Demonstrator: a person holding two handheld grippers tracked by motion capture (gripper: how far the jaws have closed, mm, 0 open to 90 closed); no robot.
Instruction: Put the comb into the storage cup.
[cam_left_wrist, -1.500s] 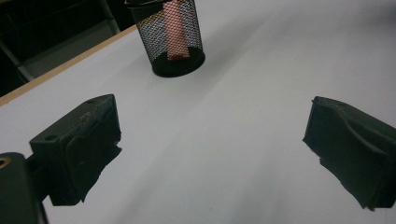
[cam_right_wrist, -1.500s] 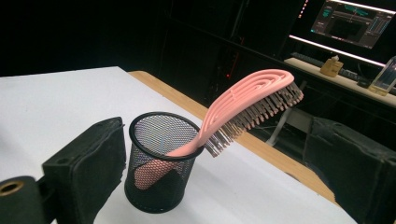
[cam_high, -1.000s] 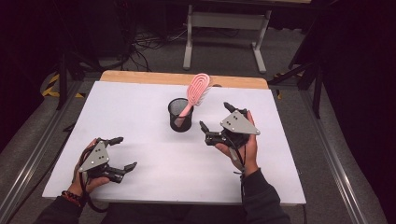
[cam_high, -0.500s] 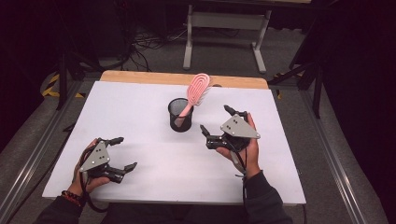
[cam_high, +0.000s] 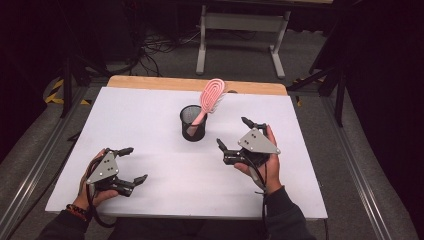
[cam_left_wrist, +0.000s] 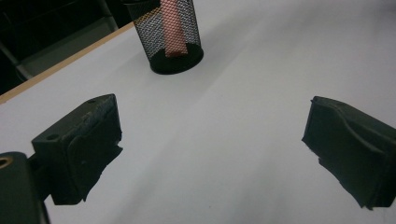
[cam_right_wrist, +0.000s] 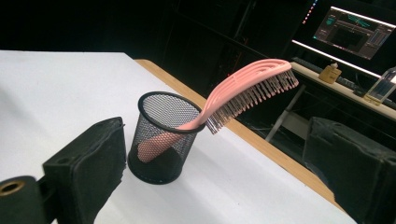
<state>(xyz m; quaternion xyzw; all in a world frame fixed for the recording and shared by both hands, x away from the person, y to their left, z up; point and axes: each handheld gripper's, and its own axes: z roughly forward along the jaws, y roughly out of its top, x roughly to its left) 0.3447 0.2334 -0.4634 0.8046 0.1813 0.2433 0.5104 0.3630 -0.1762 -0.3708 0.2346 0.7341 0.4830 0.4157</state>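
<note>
A black mesh cup (cam_high: 193, 123) stands upright at the middle of the white table (cam_high: 150, 110). A pink hairbrush (cam_high: 210, 99) rests in it handle down, its head leaning out over the rim toward the back right. My right gripper (cam_high: 234, 132) is open a little right of the cup, held just above the table, nothing between its jaws. In the right gripper view the cup (cam_right_wrist: 163, 137) and brush (cam_right_wrist: 247, 91) sit between the jaws, farther off. My left gripper (cam_high: 131, 164) is open near the front left, empty. The left gripper view has the cup (cam_left_wrist: 170, 39) at the top.
A wooden strip (cam_high: 190, 84) runs along the table's far edge. Beyond it stand a metal frame (cam_high: 240, 35) and cables on the floor. Rails (cam_high: 350, 155) flank the table. A monitor (cam_right_wrist: 357, 30) and small bottles (cam_right_wrist: 383, 86) show in the right gripper view.
My right gripper has drawn back from the cup toward the front right and lowered slightly. The left gripper has stayed put.
</note>
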